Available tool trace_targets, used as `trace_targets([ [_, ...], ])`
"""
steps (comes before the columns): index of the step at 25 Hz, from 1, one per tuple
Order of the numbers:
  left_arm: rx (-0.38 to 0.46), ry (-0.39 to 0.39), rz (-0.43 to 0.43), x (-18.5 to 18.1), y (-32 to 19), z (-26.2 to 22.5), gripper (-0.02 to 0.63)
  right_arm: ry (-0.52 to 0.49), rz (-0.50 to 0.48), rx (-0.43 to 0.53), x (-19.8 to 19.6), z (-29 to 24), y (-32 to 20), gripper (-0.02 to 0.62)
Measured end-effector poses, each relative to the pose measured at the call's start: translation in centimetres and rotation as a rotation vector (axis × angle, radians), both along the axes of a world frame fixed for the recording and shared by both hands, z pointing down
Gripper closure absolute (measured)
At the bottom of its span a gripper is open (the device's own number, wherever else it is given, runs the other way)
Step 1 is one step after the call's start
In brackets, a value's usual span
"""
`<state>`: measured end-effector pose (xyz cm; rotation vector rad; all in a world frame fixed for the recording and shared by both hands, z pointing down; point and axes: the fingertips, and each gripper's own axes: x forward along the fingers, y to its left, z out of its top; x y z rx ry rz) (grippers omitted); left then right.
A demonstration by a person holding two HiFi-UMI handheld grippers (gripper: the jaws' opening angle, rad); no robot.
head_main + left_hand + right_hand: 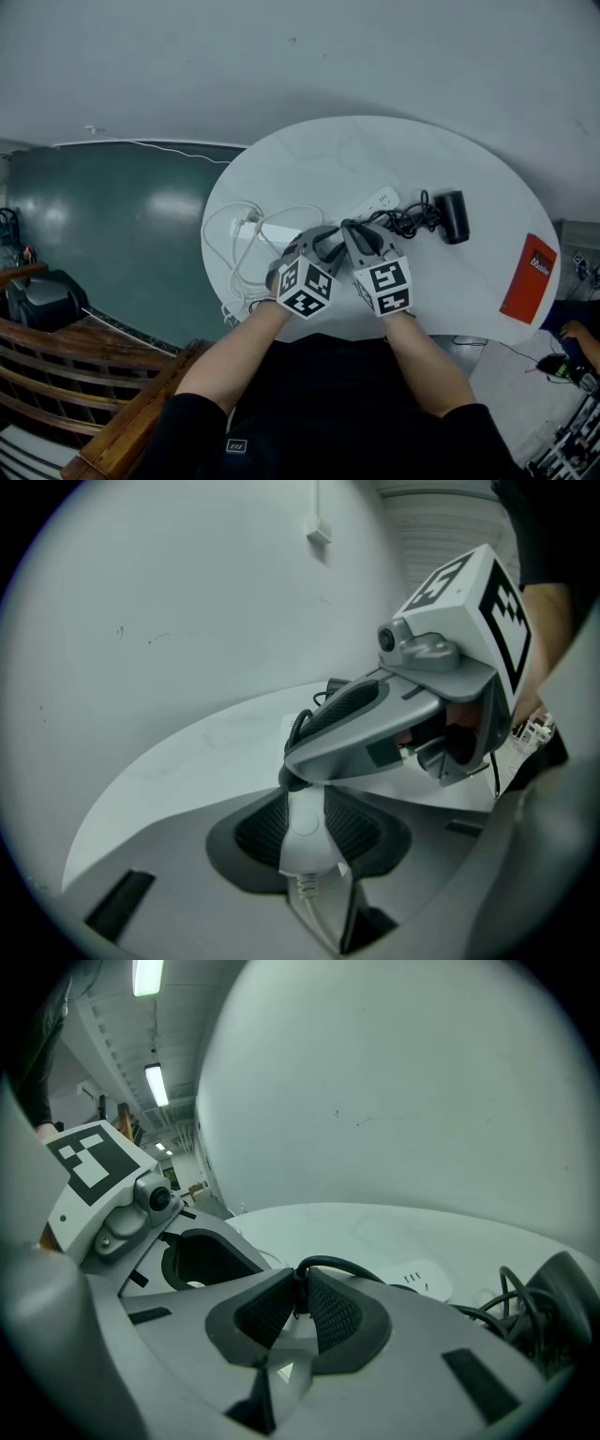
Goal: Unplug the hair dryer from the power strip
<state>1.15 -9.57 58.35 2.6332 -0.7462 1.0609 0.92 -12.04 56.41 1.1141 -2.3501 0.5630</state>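
The step in hand, as I judge it, is the pull itself, one tool bracing and the other drawing. Nearest, the left gripper (pixel 307 825) has its jaws at a middling width, the pads pressed on either side of the near end of the white power strip (pixel 302 850), where a ribbed cord collar comes out. Its job is to pin that end down on the round white table (pixel 309 150), so the clamp should be firm and the hand should not lift.

The right gripper (pixel 300 1302) has its jaws narrow, nipped on the black cord (pixel 328 1265) of the hair dryer. I take this to be right at the plug, though the plug body is hidden between the pads. The pull should run straight out along the prongs, away from the strip's face. A sideways tug would wrench the socket, and a grip on the cord alone could slip or strain it.

The two tools meet tip to tip over that near end of the strip. Beyond them the rest of the strip runs on across the table, its free sockets showing. Further right the cord gathers in a loose tangle (pixel 408 220). The hair dryer (pixel 453 216) lies past that, well apart from both grippers.
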Motion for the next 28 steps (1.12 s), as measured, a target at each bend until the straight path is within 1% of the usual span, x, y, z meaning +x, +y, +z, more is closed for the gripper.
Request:
trace_targets([
  [5,-0.003,-0.002,-0.014,-0.03,0.07,0.03,0.480,0.006,0.015,0.009,0.09,-0.04,0.12,0.532],
  [12,-0.004,0.003,-0.021,-0.12,-0.34,0.02,0.482,0.003,-0.004,-0.005,-0.36,-0.07,-0.63,0.531],
  [17,-0.010,0.010,-0.033,-0.08,-0.35,0.02,0.480,-0.006,0.012,-0.001,0.04,-0.31,-0.24,0.534],
  [23,-0.001,0.002,-0.016,0.13,-0.22,0.03,0.482,-0.017,0.021,-0.003,0.09,-0.32,-0.49,0.534],
  [28,-0.003,0.013,-0.036,0.06,-0.43,0.07,0.482,-0.010,0.012,-0.008,0.03,-0.27,-0.60,0.534],
])
